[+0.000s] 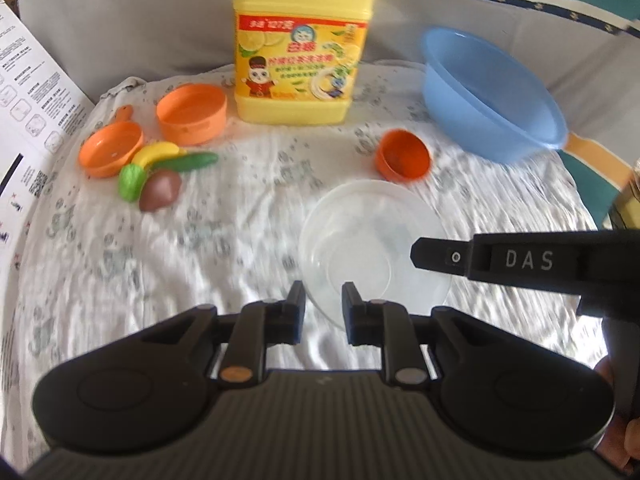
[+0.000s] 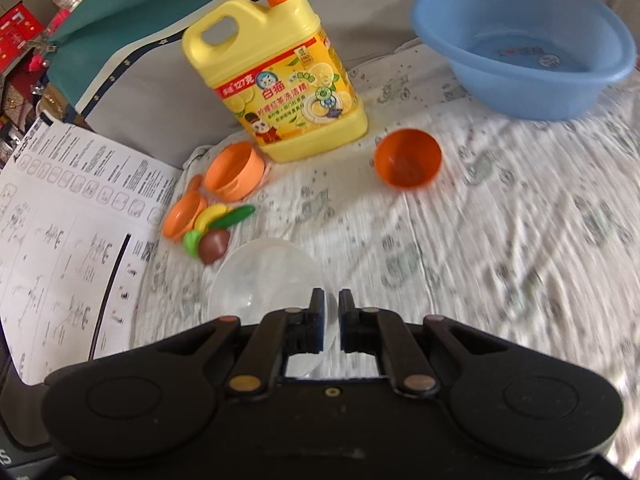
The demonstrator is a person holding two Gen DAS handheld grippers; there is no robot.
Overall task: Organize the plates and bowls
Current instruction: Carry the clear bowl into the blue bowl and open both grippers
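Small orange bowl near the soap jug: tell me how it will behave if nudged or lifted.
The orange bowl already lies tipped with its mouth toward the camera, so a nudge would probably rock or roll it on its rounded side. It looks like thin plastic, likely light and stiff. The wrinkled cloth under it may slow any roll.

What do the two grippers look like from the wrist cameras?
Both are matte black plastic. The left gripper has two short fingers on hinged link arms with round pivot caps, one orange and one grey, above a ribbed body. The right gripper shows brass-coloured pivot caps and a smooth body; seen from the left wrist camera, its side carries white letters "DAS". No cables or sleeves are visible.
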